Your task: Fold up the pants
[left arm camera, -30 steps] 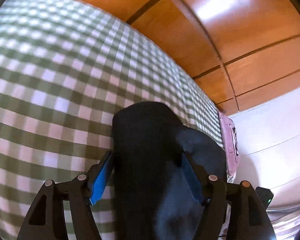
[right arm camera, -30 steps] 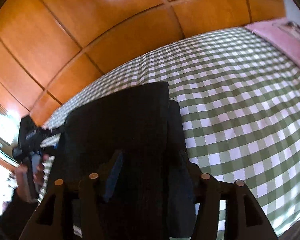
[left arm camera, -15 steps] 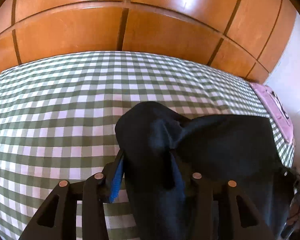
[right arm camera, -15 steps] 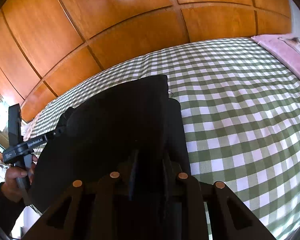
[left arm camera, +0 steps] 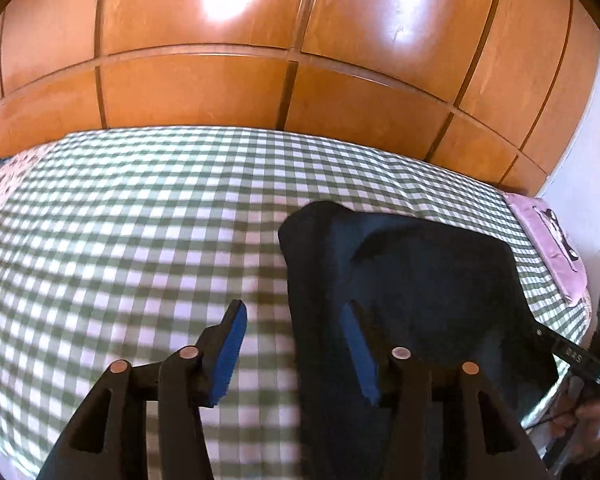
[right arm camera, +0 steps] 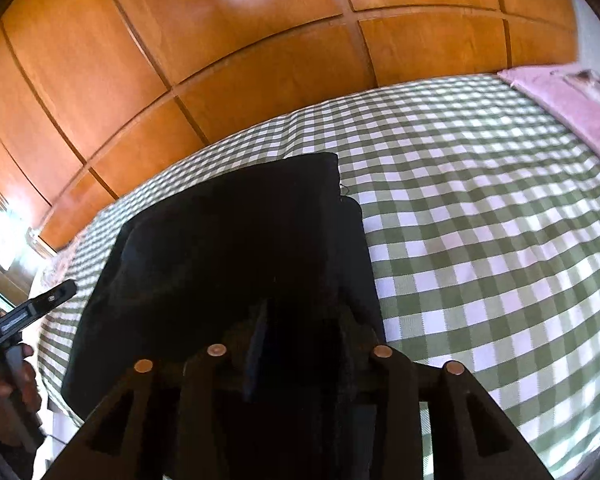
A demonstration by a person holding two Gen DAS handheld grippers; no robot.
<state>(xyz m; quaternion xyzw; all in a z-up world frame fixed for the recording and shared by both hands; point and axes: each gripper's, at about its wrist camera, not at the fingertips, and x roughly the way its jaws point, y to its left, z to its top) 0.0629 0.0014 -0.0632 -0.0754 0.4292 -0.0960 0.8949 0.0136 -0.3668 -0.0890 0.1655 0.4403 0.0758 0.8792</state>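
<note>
Dark navy pants (left arm camera: 420, 292) lie folded into a flat block on the green-checked bed (left arm camera: 140, 240). My left gripper (left arm camera: 294, 348) hovers at their left edge with its jaws opening. The left blue pad (left arm camera: 230, 344) is over bare sheet and the right pad (left arm camera: 358, 352) over the cloth, neither pressing. In the right wrist view the pants (right arm camera: 228, 248) fill the middle. My right gripper (right arm camera: 300, 344) sits low over their near end, jaws opening, with dark cloth lying between the fingers and no clear pinch. Each view also catches the other gripper, the right one (left arm camera: 580, 356) and the left one (right arm camera: 28, 312), each in a hand.
Glossy wooden wardrobe doors (left arm camera: 260, 80) stand behind the bed. A pink pillow (left arm camera: 552, 240) lies at the bed's right end by a white wall, also seen as pink pillow (right arm camera: 572, 100). Floral fabric (left arm camera: 4, 184) shows at the bed's far left.
My left gripper has let go of the pants, lifted, and swung left so bare sheet shows between its pads. The raised fold now lies flat. My right gripper's jaws pinched in, then widened.
</note>
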